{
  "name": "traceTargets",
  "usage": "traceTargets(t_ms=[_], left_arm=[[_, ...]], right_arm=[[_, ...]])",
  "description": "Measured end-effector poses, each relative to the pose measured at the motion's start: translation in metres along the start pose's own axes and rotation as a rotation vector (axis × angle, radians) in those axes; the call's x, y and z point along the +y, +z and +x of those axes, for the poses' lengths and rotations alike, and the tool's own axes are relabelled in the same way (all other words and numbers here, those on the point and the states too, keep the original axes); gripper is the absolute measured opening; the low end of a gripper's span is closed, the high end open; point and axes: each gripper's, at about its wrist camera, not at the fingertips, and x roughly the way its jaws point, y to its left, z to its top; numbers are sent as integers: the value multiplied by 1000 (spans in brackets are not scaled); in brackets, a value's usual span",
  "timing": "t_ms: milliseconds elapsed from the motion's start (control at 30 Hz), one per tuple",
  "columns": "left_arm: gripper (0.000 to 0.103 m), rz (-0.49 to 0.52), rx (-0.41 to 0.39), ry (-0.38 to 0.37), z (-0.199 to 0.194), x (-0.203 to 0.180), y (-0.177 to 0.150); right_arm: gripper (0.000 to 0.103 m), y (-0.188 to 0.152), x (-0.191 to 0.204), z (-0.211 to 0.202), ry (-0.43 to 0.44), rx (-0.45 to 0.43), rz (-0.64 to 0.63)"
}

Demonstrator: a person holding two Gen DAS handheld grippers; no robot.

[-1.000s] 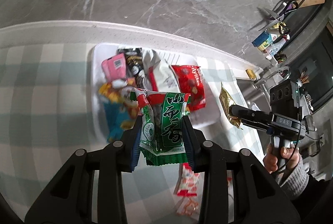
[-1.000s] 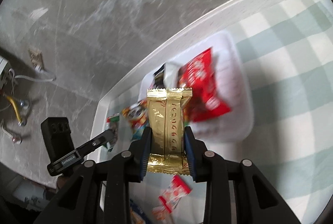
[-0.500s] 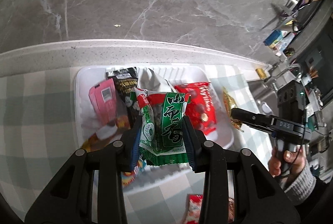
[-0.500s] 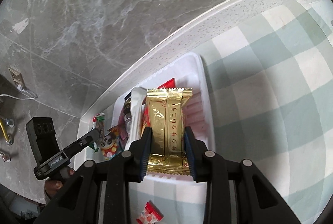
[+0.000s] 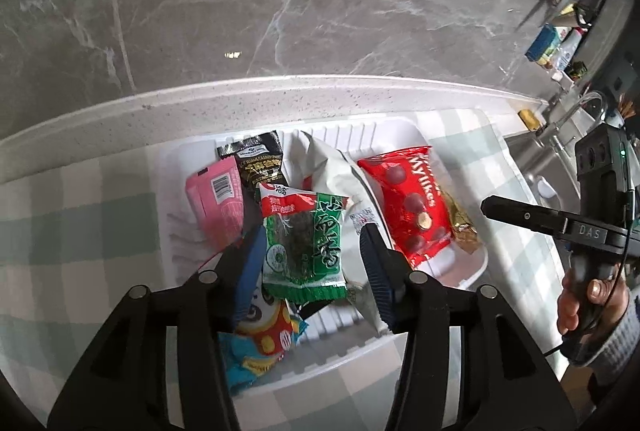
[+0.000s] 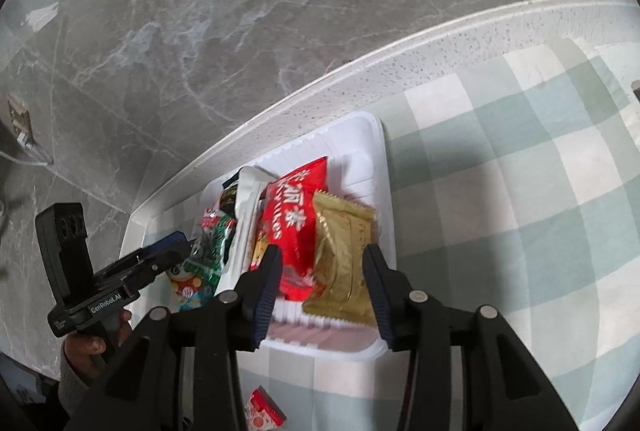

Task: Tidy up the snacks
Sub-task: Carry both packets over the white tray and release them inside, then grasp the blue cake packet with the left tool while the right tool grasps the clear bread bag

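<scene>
Over the white tray (image 5: 404, 129), both jaws have just been opening, freeing the green packet (image 5: 306, 243) and gold packet (image 6: 344, 263), which may slide out onto the counter.

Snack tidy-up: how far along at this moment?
Done: several packets lie in the white plastic tray, including a red chocolate-ball bag. In hand: both grippers' jaws have just been opening, the left gripper freeing a green seaweed packet, the right gripper a gold foil wafer packet. Left: a small red-and-white packet on the checked cloth.
</scene>
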Motion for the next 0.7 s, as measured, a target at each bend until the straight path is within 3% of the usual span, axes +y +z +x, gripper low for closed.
traceTargets(t_ms=[333, 700], left_arm=[[48, 8, -14, -9, -47, -13, -40], [49, 5, 42, -17, -89, -21, -121]], right_arm=[[48, -35, 20, -37, 16, 4, -40], [53, -115, 50, -64, -12, 93, -142]])
